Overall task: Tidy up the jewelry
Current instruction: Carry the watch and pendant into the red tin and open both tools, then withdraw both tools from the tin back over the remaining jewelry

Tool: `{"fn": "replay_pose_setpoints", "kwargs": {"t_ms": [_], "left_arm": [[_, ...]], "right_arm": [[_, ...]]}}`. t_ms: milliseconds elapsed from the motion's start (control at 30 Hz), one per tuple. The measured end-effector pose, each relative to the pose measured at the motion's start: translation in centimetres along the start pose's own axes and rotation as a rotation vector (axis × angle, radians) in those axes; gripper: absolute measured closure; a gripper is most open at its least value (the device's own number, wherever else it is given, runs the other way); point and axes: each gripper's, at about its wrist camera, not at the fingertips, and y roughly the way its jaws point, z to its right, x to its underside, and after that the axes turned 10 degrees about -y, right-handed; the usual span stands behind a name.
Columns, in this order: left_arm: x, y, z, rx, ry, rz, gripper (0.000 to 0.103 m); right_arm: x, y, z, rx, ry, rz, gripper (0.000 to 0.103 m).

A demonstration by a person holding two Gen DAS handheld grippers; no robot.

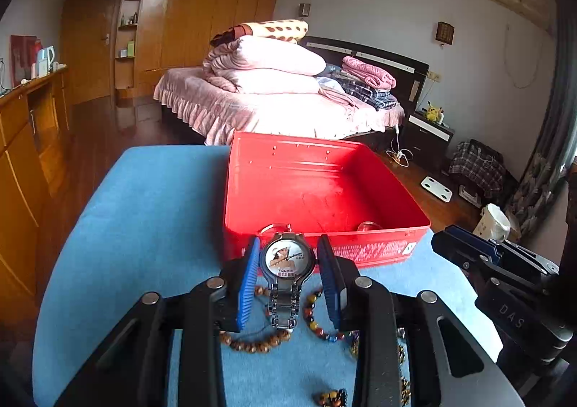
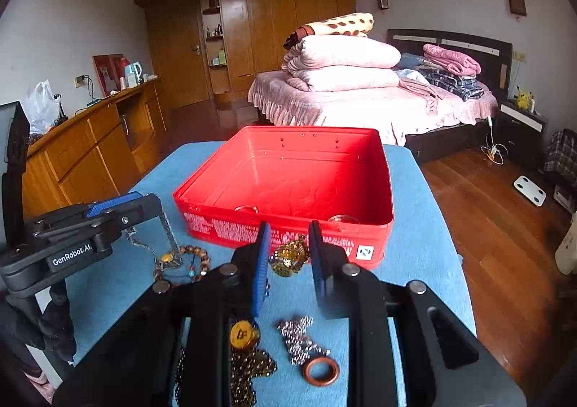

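Left wrist view: the left claw [image 1: 288, 262] grips a steel watch [image 1: 287, 259] by its case, lifted near the front wall of a red tin [image 1: 382, 172] on a blue table [image 1: 144, 212]. Right wrist view: the right claw [image 2: 288, 255] clenches a gold beaded piece [image 2: 288, 257], also just short of the tin. Two ring-like items [image 2: 246, 208] seem to lie inside already. Still loose on the table are bead bracelets [image 1: 252, 344], a silver chain [image 2: 299, 338], a brown ring [image 2: 321, 371] and a pendant [image 2: 244, 335]. Sorting looks early, with most pieces left.
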Motion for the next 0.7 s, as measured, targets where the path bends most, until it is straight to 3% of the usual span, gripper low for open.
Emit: {"fn": "replay_pose_setpoints", "kwargs": {"t_ms": [233,433,700], "left_arm": [[-4.8,2.6,1.5,0.019,-0.001,0.048,0.071],[-6.1,9.0,1.4,-0.019,-0.013,-0.046,0.071],[-5.2,13.8,0.6,-0.05,-0.007,-0.135,0.07]], "right_arm": [[-4.2,2.8,2.2,-0.005,0.01,0.019,0.082],[-5.1,8.2,4.0,-0.006,0.041,-0.056,0.082],[-4.2,12.7,5.1,-0.007,0.073,-0.134,0.081]]}}
